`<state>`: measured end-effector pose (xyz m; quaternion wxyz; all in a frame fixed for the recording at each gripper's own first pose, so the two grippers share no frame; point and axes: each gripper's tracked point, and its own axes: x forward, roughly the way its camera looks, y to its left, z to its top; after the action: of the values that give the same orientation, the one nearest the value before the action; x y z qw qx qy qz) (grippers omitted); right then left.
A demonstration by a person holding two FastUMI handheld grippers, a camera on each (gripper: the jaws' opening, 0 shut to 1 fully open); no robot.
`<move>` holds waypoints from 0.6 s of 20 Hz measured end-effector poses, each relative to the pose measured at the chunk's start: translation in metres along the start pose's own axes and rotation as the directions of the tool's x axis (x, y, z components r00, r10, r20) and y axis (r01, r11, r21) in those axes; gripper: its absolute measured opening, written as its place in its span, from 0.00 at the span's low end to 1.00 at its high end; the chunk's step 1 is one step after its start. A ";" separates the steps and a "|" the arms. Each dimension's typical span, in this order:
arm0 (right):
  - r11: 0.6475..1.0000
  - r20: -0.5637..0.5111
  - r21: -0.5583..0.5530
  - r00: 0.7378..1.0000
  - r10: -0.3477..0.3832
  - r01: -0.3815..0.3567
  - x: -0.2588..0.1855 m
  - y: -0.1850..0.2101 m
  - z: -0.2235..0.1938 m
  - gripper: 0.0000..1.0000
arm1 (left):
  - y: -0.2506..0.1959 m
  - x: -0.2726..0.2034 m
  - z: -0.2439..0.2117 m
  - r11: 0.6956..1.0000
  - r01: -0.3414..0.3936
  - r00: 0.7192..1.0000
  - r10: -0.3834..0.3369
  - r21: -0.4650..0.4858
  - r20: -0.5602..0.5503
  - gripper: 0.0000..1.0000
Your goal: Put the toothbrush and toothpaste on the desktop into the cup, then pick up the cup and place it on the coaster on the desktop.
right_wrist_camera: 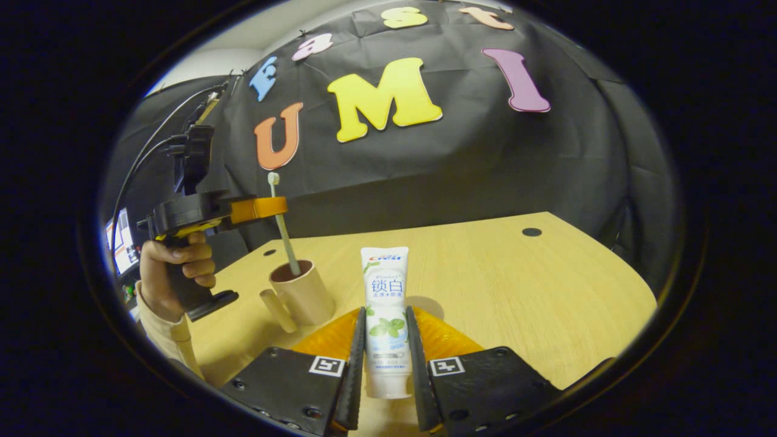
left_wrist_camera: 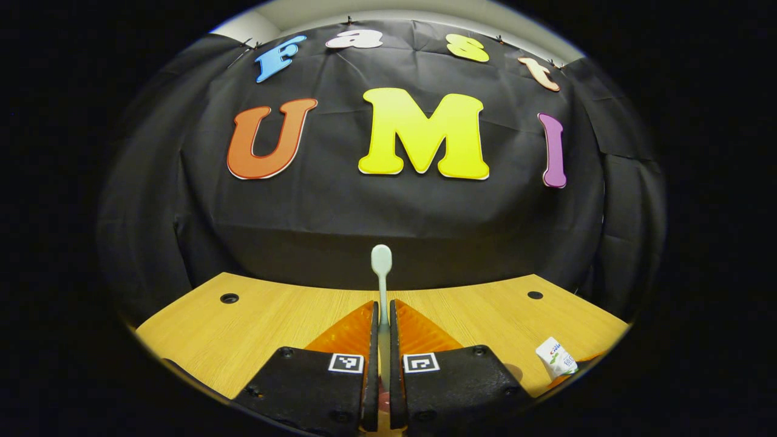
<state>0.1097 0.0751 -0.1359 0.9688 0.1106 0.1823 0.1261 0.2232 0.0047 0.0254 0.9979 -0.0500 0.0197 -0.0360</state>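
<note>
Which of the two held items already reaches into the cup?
The toothbrush: its lower end dips into the cup. The toothpaste is apart from it.

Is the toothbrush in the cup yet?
Partly: toothbrush tip is inside the cup, left gripper clamping it.

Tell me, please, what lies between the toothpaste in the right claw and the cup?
Only bare desktop. In the right gripper view, the toothpaste and the cup stand apart with nothing between.
</note>
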 end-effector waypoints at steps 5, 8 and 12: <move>1.000 -0.004 -0.004 1.000 -0.003 0.002 0.001 -0.001 -0.001 0.38 | 0.005 -0.001 -0.007 1.000 -0.024 0.999 0.024 0.019 -0.030 0.13; 1.000 0.006 -0.013 1.000 -0.010 0.010 0.000 0.000 0.001 0.39 | 0.007 -0.009 -0.005 0.999 -0.033 0.999 0.034 0.038 -0.027 0.74; 1.000 0.030 -0.020 0.999 -0.011 0.011 -0.002 0.009 0.012 0.36 | 0.015 -0.017 0.002 0.999 -0.028 1.000 0.028 0.038 -0.007 1.00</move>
<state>0.1103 0.0813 -0.1221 0.9732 0.1017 0.1671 0.1210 0.2074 0.0209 0.0264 0.9990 -0.0306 0.0233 -0.0227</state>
